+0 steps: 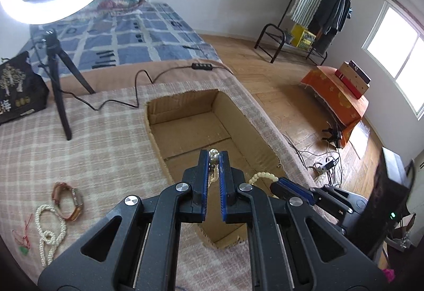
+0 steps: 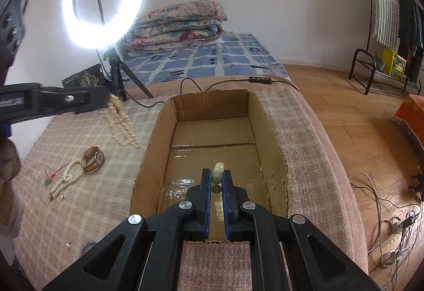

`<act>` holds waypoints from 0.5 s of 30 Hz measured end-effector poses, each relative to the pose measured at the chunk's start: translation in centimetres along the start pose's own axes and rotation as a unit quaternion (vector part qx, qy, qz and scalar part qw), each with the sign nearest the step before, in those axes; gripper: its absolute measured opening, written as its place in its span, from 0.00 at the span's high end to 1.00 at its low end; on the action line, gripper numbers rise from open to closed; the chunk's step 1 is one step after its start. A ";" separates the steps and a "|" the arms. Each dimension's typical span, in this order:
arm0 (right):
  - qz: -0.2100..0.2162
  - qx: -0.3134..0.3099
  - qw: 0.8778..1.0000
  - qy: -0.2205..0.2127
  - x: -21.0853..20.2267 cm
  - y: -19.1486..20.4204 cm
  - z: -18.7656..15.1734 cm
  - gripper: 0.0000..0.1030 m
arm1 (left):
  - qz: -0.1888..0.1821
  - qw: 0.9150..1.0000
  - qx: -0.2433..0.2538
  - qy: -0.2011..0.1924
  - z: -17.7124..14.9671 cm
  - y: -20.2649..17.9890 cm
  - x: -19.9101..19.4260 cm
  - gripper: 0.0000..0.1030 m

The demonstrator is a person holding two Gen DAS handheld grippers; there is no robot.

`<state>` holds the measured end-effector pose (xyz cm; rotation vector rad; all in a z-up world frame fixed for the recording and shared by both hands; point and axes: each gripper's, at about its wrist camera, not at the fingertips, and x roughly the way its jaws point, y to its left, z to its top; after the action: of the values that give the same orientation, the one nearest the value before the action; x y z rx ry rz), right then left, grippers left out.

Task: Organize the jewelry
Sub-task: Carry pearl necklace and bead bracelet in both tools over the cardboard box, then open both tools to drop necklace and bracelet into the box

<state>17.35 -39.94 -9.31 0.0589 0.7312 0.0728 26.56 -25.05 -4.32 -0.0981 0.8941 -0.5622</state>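
While the left gripper point(image 1: 214, 158) hangs over the open cardboard box point(image 1: 185, 116), its jaws are pinched on a pearl strand point(image 1: 213, 171) whose beads show between the blue pads and trail below them. In the right wrist view this strand point(image 2: 122, 126) dangles in a blurred bunch from the left gripper point(image 2: 106, 100), above the checked cloth point(image 2: 79, 211) beside the box's left wall. The right gripper point(image 2: 217, 185) is poised above the box point(image 2: 212, 110) interior, jaws narrowed on a bracelet of pale round beads point(image 2: 217, 174); one darker bead sits in the row, possibly a charm. From the left wrist view the bracelet point(image 1: 261, 175) curves out of the right gripper point(image 1: 277, 182). On the cloth, left of the box, lie a brown-strapped wristwatch point(image 2: 92, 158), a looped pearl necklace point(image 2: 66, 179) touching it, and a red cord with a green pendant point(image 2: 51, 177).
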 end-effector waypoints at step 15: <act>-0.004 0.001 1.000 0.014 0.7 -1.0 -0.4 0.94 | 0.031 0.999 0.006 0.036 0.6 -0.9 6.6 0.95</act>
<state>17.64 -40.89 -10.21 0.0569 0.7601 0.0645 29.92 -29.23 -8.37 -0.0389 0.9607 -0.5154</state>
